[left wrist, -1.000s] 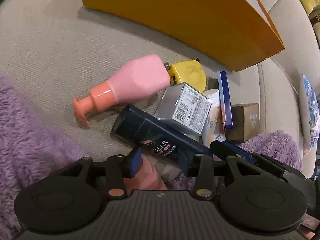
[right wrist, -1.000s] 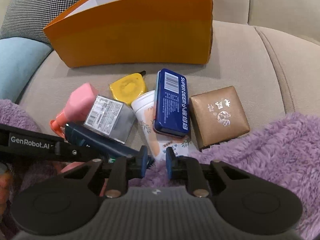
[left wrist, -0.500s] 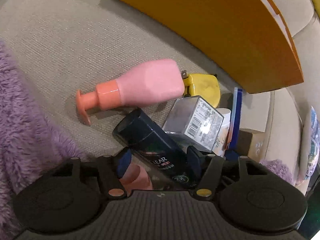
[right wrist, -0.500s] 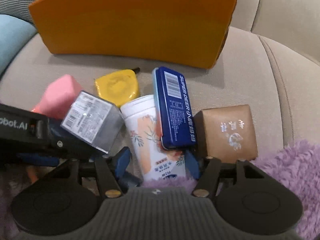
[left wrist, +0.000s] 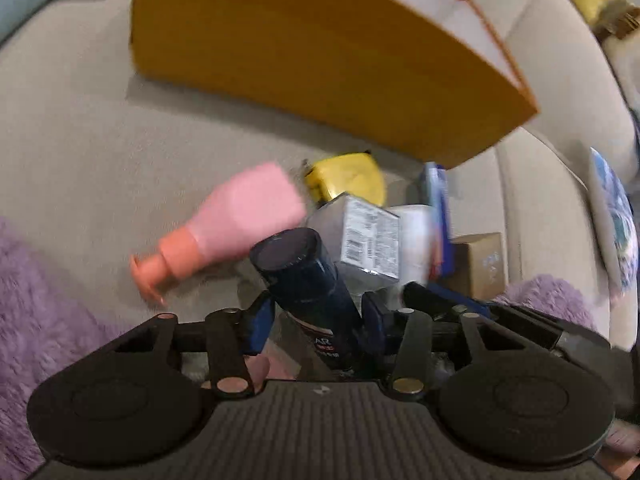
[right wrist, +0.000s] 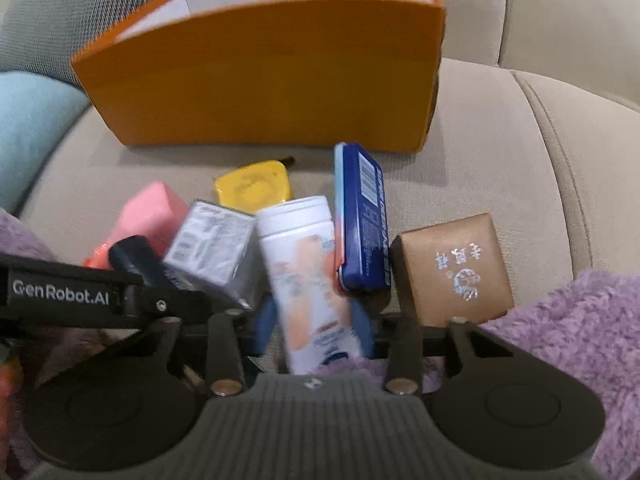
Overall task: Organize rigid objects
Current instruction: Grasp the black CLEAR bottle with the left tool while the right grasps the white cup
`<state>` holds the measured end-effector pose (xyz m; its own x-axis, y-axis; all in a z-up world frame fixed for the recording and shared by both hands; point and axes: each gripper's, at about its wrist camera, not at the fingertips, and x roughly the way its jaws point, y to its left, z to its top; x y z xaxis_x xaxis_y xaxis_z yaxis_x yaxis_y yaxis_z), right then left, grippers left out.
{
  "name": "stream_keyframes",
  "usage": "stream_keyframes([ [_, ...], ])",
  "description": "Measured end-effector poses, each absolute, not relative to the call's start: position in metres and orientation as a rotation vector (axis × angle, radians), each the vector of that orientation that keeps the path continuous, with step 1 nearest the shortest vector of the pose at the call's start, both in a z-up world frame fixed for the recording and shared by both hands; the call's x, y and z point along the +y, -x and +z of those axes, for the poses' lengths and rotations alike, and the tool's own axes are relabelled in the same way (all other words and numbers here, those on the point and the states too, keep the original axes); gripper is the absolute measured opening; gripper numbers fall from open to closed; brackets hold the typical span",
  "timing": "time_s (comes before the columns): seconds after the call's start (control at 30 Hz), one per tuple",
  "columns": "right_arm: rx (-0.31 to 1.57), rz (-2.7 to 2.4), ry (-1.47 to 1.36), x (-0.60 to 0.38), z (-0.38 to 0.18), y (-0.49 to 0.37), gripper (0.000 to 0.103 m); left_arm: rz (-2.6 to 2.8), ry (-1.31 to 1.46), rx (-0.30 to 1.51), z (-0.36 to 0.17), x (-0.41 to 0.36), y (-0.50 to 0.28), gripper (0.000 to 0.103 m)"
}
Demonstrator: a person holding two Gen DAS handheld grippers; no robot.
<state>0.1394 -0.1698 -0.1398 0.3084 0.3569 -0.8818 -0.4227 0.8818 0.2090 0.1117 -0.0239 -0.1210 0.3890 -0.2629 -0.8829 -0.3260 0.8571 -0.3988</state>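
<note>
Left wrist: left tool (left wrist: 316,316) clamps dark-blue bottle (left wrist: 308,276), tilted | right tool (right wrist: 314,320) apparently grips white floral tube (right wrist: 308,268)

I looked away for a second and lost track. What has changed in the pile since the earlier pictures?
Both grippers' jaws have just been closing. The left gripper has clamped the dark bottle and tipped its far end up off the sofa. The right gripper has closed on the white bottle and raised it. The pink bottle, blue tin, brown box and orange box stayed put.
</note>
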Motion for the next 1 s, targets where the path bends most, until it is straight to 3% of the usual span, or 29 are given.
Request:
stream_keyframes([
  [0.03, 1.153, 0.547, 0.015, -0.173, -0.136, -0.140, 0.000, 0.032, 0.564, 1.179, -0.119, -0.023, -0.111, 0.051],
  [0.1, 1.169, 0.599, -0.086, -0.174, -0.132, -0.142, 0.000, 0.030, 0.539, 1.158, -0.113, -0.021, -0.108, 0.049],
  [0.23, 1.149, 0.575, 0.020, -0.163, -0.133, -0.138, 0.000, 0.055, 0.482, 1.103, -0.099, -0.013, -0.105, 0.047],
  [0.27, 1.167, 0.565, 0.025, -0.163, -0.135, -0.139, 0.006, 0.062, 0.478, 1.096, -0.098, -0.010, -0.107, 0.047],
  [0.33, 1.199, 0.520, 0.043, -0.166, -0.142, -0.141, 0.008, 0.069, 0.494, 1.095, -0.102, -0.011, -0.111, 0.047],
  [0.43, 1.233, 0.477, 0.069, -0.168, -0.154, -0.146, 0.029, 0.060, 0.505, 1.100, -0.107, -0.007, -0.110, 0.047],
  [0.5, 1.236, 0.483, 0.066, -0.165, -0.158, -0.152, 0.033, 0.053, 0.501, 1.105, -0.109, -0.007, -0.110, 0.047],
  [0.6, 1.188, 0.494, 0.110, -0.156, -0.156, -0.154, 0.049, 0.038, 0.515, 1.114, -0.113, -0.008, -0.110, 0.047],
  [0.77, 1.241, 0.475, 0.067, -0.159, -0.174, -0.172, 0.054, 0.026, 0.525, 1.114, -0.115, -0.006, -0.110, 0.047],
  [1.0, 1.228, 0.497, 0.017, -0.168, -0.171, -0.172, 0.050, 0.001, 0.539, 1.098, -0.113, 0.000, -0.105, 0.046],
])
